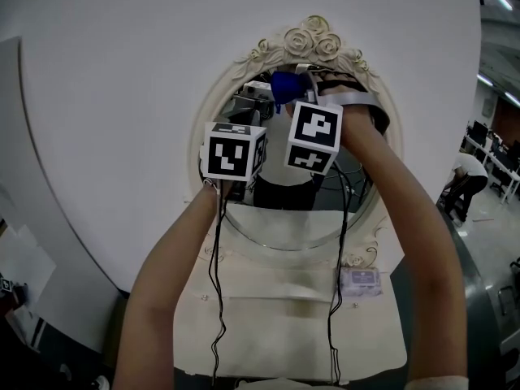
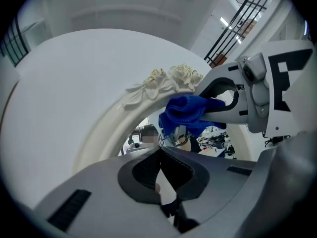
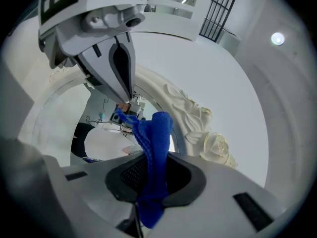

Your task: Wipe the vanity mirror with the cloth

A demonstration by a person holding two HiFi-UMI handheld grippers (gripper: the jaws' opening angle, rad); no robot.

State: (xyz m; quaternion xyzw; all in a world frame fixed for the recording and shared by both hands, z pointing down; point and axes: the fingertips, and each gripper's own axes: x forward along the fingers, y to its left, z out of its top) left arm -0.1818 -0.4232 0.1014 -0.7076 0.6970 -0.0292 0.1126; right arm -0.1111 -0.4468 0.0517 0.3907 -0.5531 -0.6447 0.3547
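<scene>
The oval vanity mirror has a cream frame with carved roses at its top. My right gripper is raised to the upper part of the glass, shut on a blue cloth. In the right gripper view the cloth is pinched between the jaws of my right gripper and hangs out of them, next to the roses. My left gripper is held just left of it and lower, in front of the glass. Its jaws are shut on nothing, and its view shows the cloth just under the roses.
Below the mirror is a cream vanity top with a small box at its right. Two black cables hang from the grippers over it. A white curved wall surrounds the mirror. A person bends over far right.
</scene>
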